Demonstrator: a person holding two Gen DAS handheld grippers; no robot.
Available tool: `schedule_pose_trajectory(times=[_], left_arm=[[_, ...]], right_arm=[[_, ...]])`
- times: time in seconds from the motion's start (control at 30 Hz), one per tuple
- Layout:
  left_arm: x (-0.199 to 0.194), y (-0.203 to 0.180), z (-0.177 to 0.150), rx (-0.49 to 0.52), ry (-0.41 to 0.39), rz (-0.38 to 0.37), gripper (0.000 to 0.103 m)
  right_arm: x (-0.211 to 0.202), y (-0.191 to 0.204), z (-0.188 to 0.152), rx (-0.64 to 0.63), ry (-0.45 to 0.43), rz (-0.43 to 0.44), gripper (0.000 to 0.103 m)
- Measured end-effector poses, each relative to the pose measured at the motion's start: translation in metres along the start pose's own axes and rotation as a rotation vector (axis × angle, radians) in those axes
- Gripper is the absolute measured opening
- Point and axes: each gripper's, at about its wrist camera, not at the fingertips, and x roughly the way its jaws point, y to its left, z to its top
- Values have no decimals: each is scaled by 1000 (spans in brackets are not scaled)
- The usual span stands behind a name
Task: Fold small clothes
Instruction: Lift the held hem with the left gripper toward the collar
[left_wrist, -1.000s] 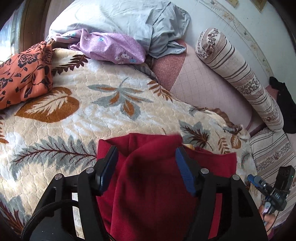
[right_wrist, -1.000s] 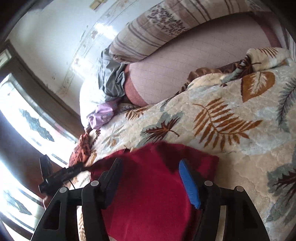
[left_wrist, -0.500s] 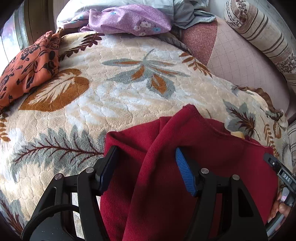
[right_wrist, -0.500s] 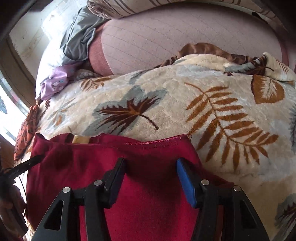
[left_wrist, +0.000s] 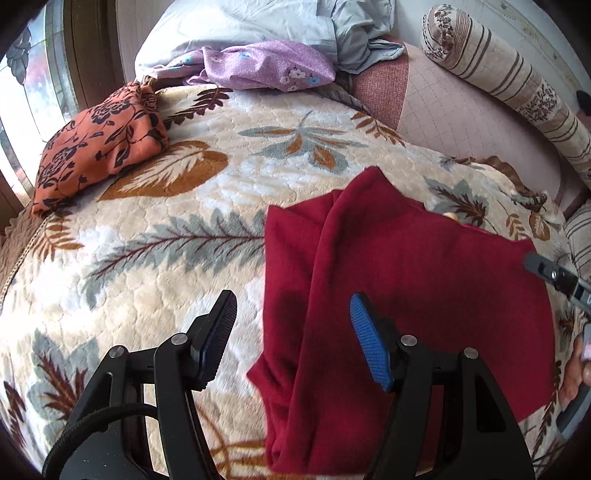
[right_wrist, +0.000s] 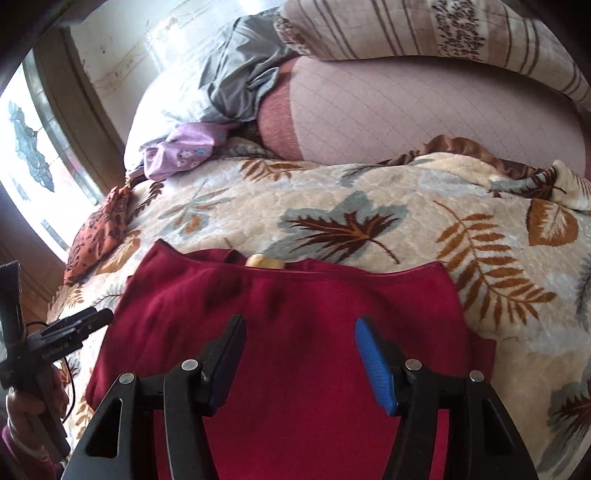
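bedding here is a cream blanket (left_wrist: 192, 280) printed with leaves, spread over the bed, with a striped bolster (left_wrist: 509, 85) and a heap of pale and lilac cloth (left_wrist: 266, 62) at the far end. red garment (left_wrist: 424, 280) lies flat on the blanket in front of me, its hem edge running straight across in the right view, something pale and small (right_wrist: 264, 261) showing just past that edge; i cannot tell what it is. one flap is laid over along the garment's left side, forming a raised ridge.

my left gripper (left_wrist: 291, 332) hangs over that ridge, jaws standing wide apart, nothing between them. my right gripper (right_wrist: 299, 350) hangs over the middle of the cloth, jaws equally wide, holding nothing.

judgement: one fold appears laid, the next not yet taken. to do it well i should pinch two matching corners of a single edge, both layers together, lift only enough to clear the cloth, and lay edge on edge. risk: catching the plush blanket with the garment, or taking only the top layer so the ridge slides askew.

orange floral cloth (left_wrist: 99, 147) sits well apart near the window.
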Motion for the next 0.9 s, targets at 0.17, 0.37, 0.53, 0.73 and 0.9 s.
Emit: schedule_pose_trajectory(times=[0.17, 0.37, 0.53, 0.73, 0.9], left_arm=[[-5, 14, -32, -52, 34, 17, 64], [5, 22, -37, -94, 37, -18, 64], [12, 26, -35, -104, 40, -44, 65], [13, 28, -30, -94, 38, -58, 65], [13, 30, -31, -96, 39, -66, 65]], right_arm=[[23, 61, 7, -88, 15, 62, 59], [69, 135, 16, -201, 41, 91, 52], [113, 166, 24, -213, 71, 62, 47], [157, 169, 29, -172, 114, 12, 46], [148, 170, 34, -162, 130, 33, 47]])
